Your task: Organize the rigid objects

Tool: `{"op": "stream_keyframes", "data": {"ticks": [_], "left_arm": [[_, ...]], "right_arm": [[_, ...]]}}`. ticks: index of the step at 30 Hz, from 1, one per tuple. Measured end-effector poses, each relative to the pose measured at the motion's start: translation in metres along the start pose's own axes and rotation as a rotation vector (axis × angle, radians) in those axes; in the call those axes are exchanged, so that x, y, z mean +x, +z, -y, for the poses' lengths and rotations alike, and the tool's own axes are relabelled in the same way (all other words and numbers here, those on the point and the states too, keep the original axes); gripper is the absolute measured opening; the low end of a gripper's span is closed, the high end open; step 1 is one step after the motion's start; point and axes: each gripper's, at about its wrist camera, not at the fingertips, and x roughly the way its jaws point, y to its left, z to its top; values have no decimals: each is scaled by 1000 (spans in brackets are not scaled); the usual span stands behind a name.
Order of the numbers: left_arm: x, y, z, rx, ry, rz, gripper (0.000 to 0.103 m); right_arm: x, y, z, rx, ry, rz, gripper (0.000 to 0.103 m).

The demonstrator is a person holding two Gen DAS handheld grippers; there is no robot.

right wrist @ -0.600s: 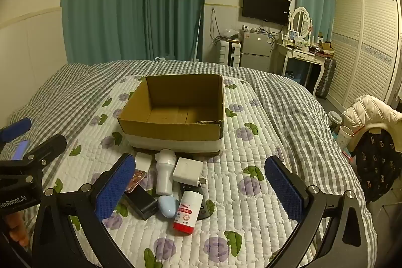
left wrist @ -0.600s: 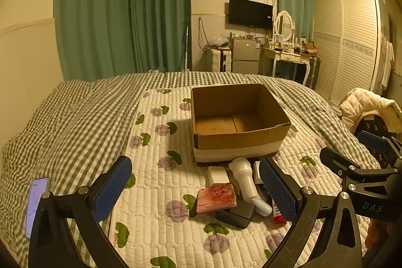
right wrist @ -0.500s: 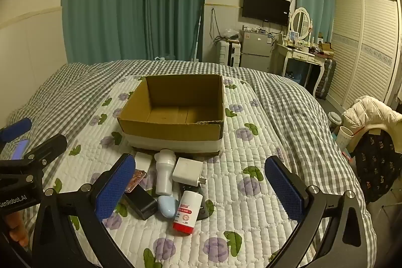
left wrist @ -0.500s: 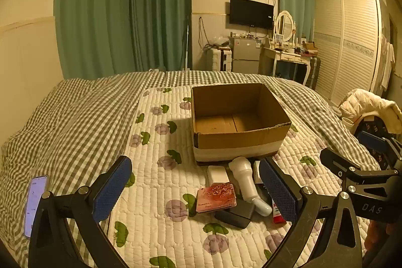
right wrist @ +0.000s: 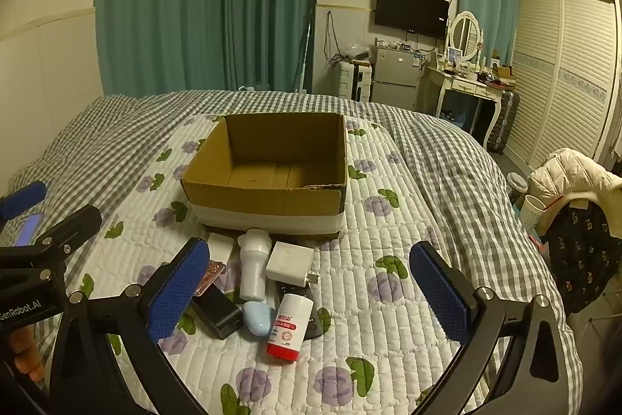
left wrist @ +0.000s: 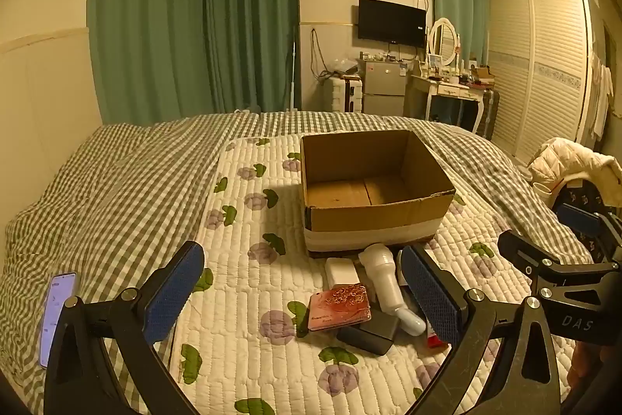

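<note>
An empty cardboard box [left wrist: 373, 181] [right wrist: 268, 162] stands on the quilted mat. In front of it lies a cluster of small objects: a pink card case [left wrist: 339, 306], a black block [left wrist: 369, 331] [right wrist: 215, 310], a white bottle with a blue end [left wrist: 383, 279] [right wrist: 253, 267], a white charger [right wrist: 289, 259], a small white box [left wrist: 341, 269], and a white tube with a red cap [right wrist: 287, 327]. My left gripper [left wrist: 303, 298] is open above the cluster's left side. My right gripper [right wrist: 311, 292] is open above the cluster. Both are empty.
A phone [left wrist: 58, 310] lies on the checked bedspread at left. A chair with a white jacket [right wrist: 571, 181] stands beside the bed at right. Dresser, fridge and wardrobe stand along the far wall.
</note>
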Motion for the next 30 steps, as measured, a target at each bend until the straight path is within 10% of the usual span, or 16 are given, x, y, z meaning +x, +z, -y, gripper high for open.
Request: {"op": "stream_keyframes", "data": {"ticks": [30], "left_arm": [[2, 1, -2, 8, 5, -6, 103]], "right_arm": [[1, -3, -1, -10, -4, -12, 103]]}}
